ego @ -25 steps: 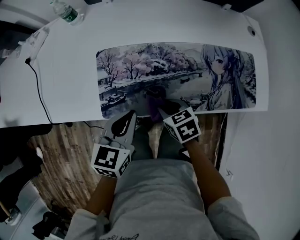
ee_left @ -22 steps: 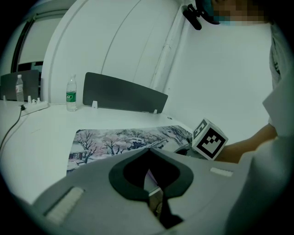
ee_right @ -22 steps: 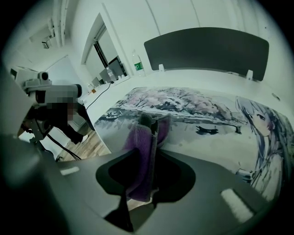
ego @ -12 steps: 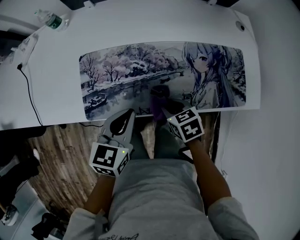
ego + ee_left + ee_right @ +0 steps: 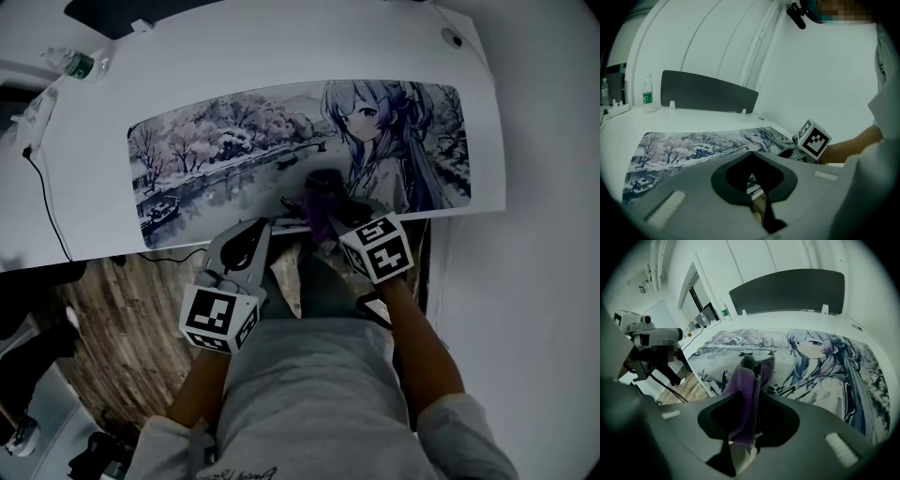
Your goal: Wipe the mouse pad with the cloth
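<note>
A white bench (image 5: 281,47) fills the upper part of the head view. The long illustrated mouse pad (image 5: 225,150) lies flat across it, and a water bottle (image 5: 80,64) stands at the upper left. Your right tool (image 5: 326,223) is clamped on the purple cloth (image 5: 317,199), which sits on the pad by its near edge at centre frame, just below the drawn girl. Your left tool (image 5: 251,242) has its jaws together with nothing between them; it sits left of centre, tip at the bench's near edge, above the wooden floor (image 5: 122,319)
</note>
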`<state>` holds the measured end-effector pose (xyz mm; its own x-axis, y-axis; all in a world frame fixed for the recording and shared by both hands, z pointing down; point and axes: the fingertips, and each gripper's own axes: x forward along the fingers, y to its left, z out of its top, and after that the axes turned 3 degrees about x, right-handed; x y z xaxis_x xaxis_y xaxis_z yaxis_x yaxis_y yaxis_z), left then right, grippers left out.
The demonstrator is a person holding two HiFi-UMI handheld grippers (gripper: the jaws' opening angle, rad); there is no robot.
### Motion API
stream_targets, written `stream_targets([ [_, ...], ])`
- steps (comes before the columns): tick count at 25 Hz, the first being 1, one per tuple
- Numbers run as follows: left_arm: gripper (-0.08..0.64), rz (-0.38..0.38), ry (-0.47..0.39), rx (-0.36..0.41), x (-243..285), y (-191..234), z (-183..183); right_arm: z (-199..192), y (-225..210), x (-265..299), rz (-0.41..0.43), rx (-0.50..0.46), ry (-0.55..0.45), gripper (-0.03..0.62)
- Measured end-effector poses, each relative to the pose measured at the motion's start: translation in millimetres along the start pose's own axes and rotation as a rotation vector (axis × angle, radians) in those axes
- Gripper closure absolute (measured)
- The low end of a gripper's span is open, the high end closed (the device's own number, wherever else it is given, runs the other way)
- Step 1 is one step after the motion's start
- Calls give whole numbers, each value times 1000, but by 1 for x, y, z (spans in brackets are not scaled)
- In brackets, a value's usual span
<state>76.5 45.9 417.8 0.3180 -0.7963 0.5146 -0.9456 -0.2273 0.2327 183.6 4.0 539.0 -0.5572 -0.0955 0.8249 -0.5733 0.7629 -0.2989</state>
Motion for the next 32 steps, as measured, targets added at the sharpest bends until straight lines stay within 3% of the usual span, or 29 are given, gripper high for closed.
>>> stream_targets([
  [32,540,-76,28,90,87,-108,27,-73,-183,-106,-154,124,-37,479],
])
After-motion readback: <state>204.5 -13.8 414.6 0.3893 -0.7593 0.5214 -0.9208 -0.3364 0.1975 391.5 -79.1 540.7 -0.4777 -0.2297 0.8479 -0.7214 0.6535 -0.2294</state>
